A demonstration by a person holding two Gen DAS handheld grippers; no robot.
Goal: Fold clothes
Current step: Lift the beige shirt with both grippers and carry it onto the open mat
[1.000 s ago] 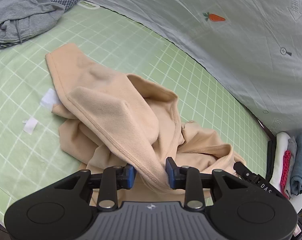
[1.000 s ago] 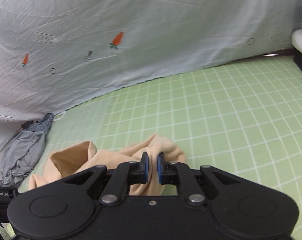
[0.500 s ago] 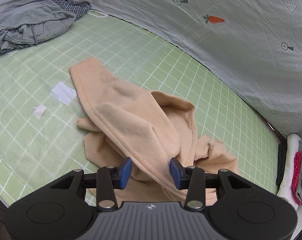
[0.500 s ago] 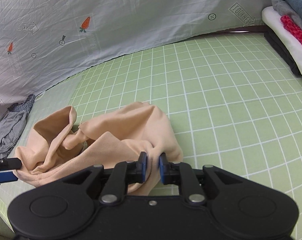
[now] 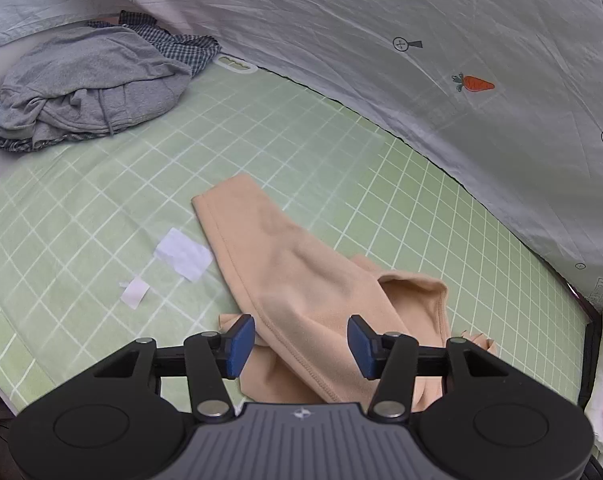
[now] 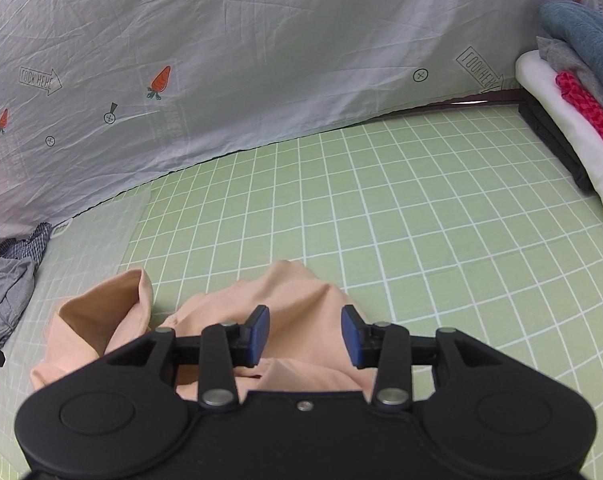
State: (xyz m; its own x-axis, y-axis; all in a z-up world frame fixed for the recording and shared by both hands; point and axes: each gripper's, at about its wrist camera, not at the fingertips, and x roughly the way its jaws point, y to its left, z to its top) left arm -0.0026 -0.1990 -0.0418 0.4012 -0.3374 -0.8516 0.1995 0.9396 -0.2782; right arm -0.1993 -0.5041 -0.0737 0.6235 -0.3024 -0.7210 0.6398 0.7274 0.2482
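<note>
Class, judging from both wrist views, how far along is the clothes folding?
Done: a folded stack sits at the mat's edge. In hand: the peach garment lies crumpled as the left gripper and right gripper open, releasing it. Left: folding it, then the grey pile.

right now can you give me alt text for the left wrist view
A peach garment lies crumpled on a green grid mat, between the opening jaws of the left hand-held gripper, pads clear of it. Two paper scraps lie left; grey clothes sit far left.
</note>
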